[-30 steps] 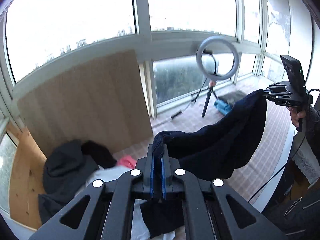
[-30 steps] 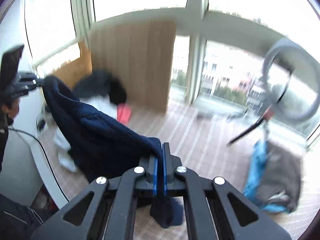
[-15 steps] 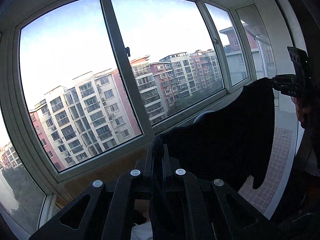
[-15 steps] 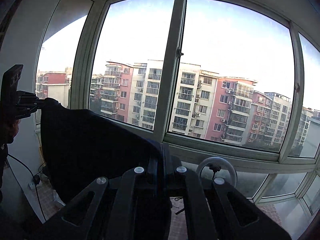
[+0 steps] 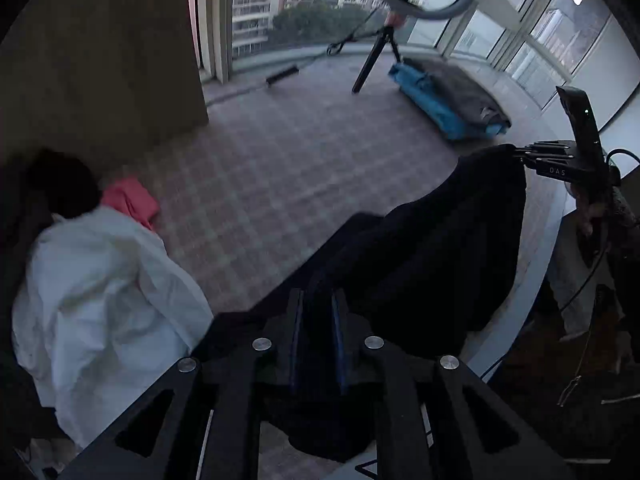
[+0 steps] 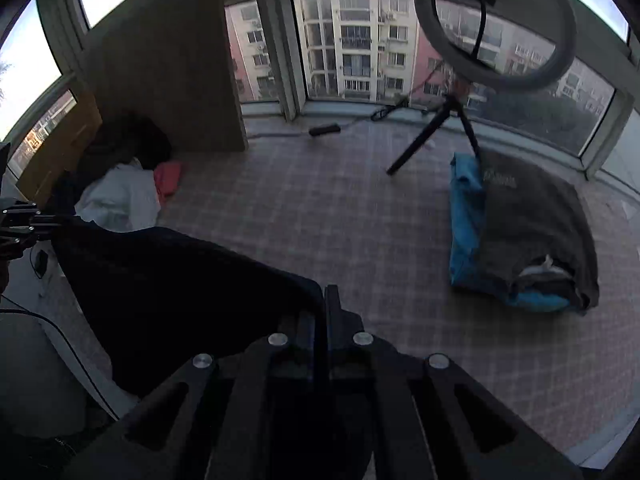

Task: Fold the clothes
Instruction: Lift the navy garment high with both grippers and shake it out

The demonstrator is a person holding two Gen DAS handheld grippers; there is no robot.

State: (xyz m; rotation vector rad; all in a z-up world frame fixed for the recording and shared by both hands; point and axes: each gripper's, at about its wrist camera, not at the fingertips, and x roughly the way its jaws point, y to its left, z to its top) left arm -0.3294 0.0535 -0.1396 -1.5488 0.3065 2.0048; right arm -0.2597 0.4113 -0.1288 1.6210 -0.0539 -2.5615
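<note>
Left wrist view: the left gripper is easing its jaws apart, a narrow gap showing, with a fold of the dark navy garment sitting between the blue pads. The cloth is stretching across to the right gripper, which is pinching its far corner above the checked floor. A white garment is lying at left, a pink one beside it.

Right wrist view: the right gripper is clamping tight on the navy garment, fingers closed together. The left gripper is at the opposite corner. A folded grey and blue pile is lying near the ring light stand.
</note>
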